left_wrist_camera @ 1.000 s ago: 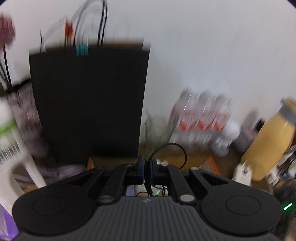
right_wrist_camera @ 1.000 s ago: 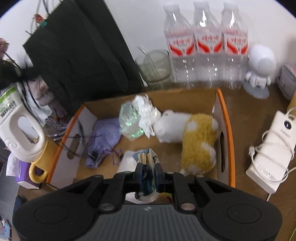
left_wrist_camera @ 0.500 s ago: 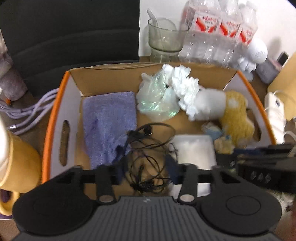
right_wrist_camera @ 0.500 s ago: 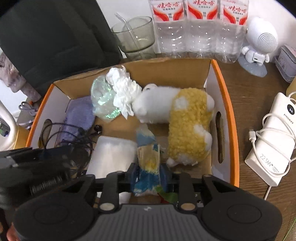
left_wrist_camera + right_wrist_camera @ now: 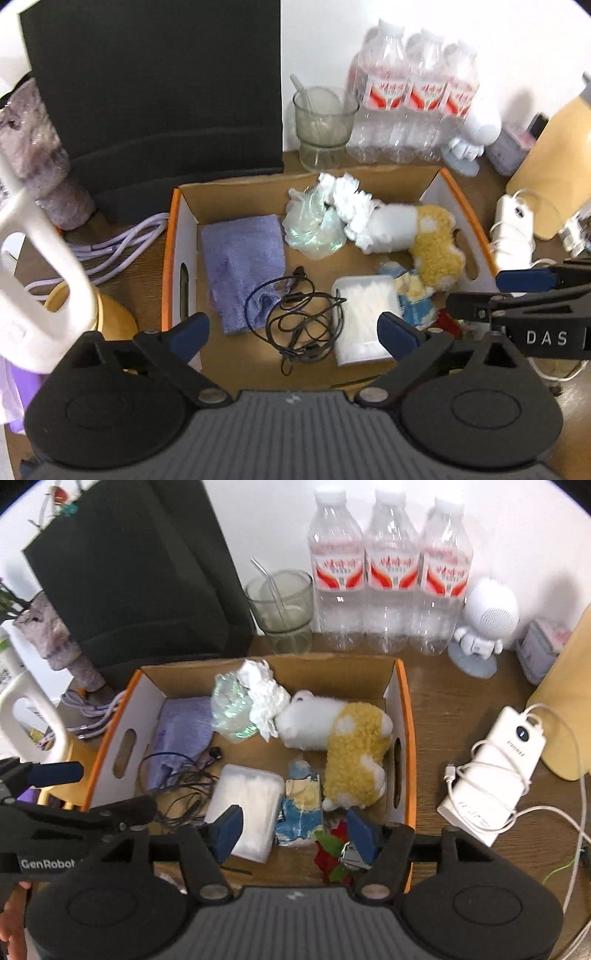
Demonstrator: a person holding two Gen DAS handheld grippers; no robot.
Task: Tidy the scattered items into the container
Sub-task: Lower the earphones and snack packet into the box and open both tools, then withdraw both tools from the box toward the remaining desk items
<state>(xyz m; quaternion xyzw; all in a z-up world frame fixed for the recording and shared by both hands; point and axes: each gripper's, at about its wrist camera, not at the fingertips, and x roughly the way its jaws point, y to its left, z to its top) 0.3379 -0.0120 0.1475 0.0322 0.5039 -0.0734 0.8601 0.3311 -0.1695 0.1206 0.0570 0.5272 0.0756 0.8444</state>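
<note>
An orange-rimmed cardboard box (image 5: 168,258) (image 5: 406,716) holds a purple cloth (image 5: 242,264), black earphones (image 5: 299,319), a white cotton-swab pack (image 5: 364,317), a blue and yellow packet (image 5: 301,805), a plush toy (image 5: 343,746), crumpled tissue (image 5: 264,694) and a clear wrapper (image 5: 231,709). My left gripper (image 5: 293,332) is open and empty above the earphones. My right gripper (image 5: 295,830) is open and empty above the packet, at the box's near edge.
Three water bottles (image 5: 388,576), a glass with a straw (image 5: 282,609), a white robot speaker (image 5: 484,627) and a black bag (image 5: 140,572) stand behind the box. A white power bank with cable (image 5: 495,771) lies right of it. A white-handled jug (image 5: 33,291) stands at left.
Both grippers opened. The left let the earphones drop into the box; the right let go of the blue and yellow packet, which now lies in the box. Both have pulled back a little.
</note>
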